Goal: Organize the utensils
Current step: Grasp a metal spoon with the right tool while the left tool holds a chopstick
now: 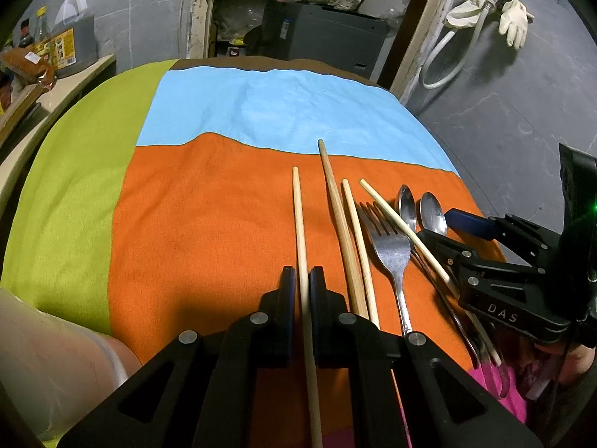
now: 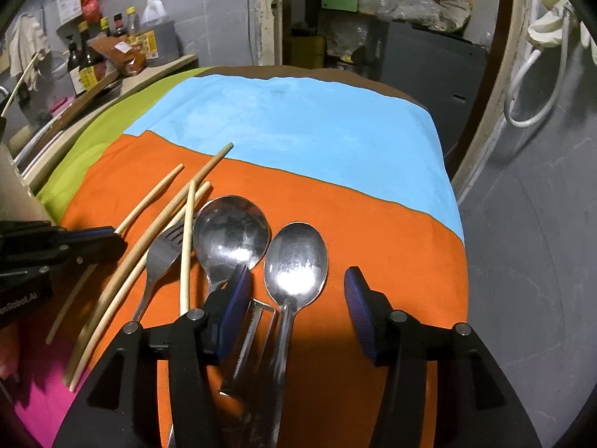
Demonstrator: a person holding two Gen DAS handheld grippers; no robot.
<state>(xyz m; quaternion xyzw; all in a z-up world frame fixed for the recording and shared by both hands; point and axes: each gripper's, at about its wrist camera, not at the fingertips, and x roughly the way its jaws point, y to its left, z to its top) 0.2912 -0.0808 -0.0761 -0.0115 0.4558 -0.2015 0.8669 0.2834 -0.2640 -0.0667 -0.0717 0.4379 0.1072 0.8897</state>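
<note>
A: Step?

B: Sorting, by my read. Left gripper [image 1: 302,280] is pressed together on one pale chopstick [image 1: 300,224]; the stick runs straight out between its pads [image 1: 288,283], tip ahead of the jaws, tail back under the body. Lifted or still on the cloth, can't tell.

A: Right one?

B: Right gripper [image 2: 296,295] is spread about halfway, pinching nothing. The smaller spoon [image 2: 296,257] lies in the gap, its handle running back between the fingers. The left pad [image 2: 238,291] sits over the neck of the bigger spoon [image 2: 231,226]; touching or just above, can't tell. A peeler-like tool [image 2: 250,339] lies just behind that pad.

A: Rest of the utensils?

B: Right of the left gripper, on the orange cloth [image 1: 205,224]: three more chopsticks, one darker [image 1: 337,216], then a fork [image 1: 390,250] with a thin chopstick [image 1: 403,224] lying across its tines. All left of the right gripper.

A: Next move?

B: Probably set the held stick parallel beside the other chopsticks. The right needs to centre on the spoon's handle before closing, clear of the peeler.
</note>
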